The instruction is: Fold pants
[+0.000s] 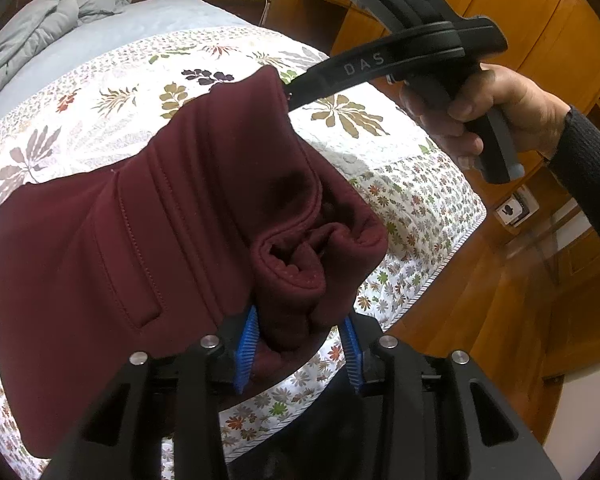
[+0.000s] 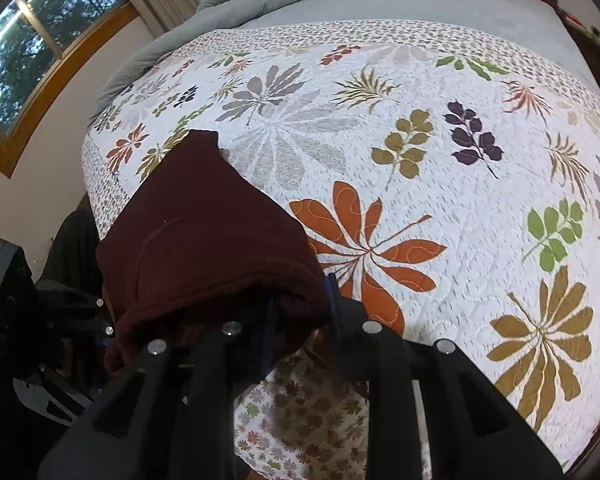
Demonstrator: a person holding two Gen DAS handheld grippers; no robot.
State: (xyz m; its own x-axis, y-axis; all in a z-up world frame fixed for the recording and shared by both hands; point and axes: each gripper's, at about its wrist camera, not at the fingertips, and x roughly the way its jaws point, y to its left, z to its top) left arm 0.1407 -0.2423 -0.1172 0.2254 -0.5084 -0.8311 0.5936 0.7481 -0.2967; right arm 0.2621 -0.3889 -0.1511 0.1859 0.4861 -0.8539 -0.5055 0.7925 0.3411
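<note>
Maroon pants (image 1: 112, 248) hang folded over the floral quilt (image 2: 440, 208), stretched between my two grippers near the bed's edge. My left gripper (image 1: 298, 322) is shut on a bunched roll of the fabric, which fills the gap between its blue pads (image 1: 246, 340). In the left wrist view a hand (image 1: 500, 108) holds the other tool, and its black fingers (image 1: 340, 72) meet the far corner of the pants. My right gripper (image 2: 300, 306) is shut on that corner of the pants (image 2: 204, 240), which drapes over and hides most of its pads.
A grey duvet (image 1: 40, 28) is heaped at the head of the bed. Wooden cabinets (image 1: 540, 20) and a wood floor (image 1: 500, 300) lie past the bed's right edge. A window (image 2: 28, 52) is in the wall to the left.
</note>
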